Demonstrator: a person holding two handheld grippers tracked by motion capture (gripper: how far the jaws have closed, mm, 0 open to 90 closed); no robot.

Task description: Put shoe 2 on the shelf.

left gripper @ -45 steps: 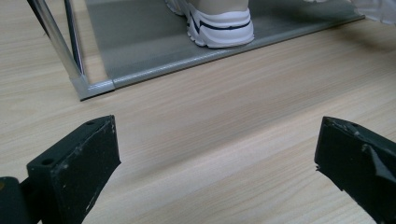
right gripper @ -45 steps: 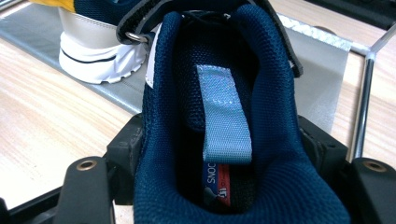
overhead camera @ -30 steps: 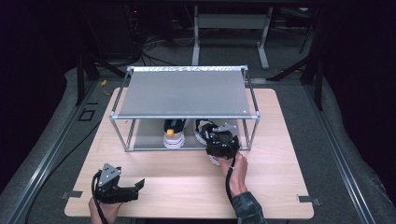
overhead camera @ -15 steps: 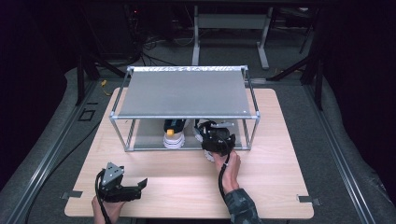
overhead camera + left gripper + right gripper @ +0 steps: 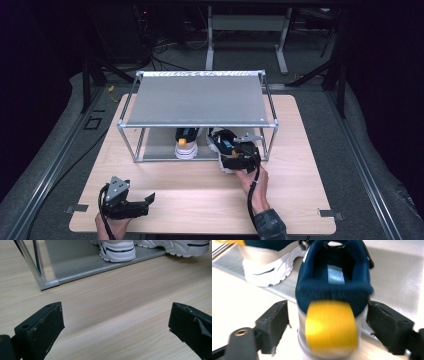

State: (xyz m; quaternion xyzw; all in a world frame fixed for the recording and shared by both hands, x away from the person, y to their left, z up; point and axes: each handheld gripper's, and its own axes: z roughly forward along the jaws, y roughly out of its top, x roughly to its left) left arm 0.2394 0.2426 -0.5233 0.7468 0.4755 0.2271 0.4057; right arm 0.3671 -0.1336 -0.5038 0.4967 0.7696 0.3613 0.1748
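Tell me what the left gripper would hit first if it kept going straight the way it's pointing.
Probably the rack's bottom shelf edge, then the white-soled shoe on it. The left gripper is open over bare table; depth is unclear.

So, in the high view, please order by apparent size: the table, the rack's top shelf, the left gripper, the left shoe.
1. table
2. top shelf
3. left gripper
4. left shoe, though the top shelf covers most of it, so its true place against the left gripper is unsure.
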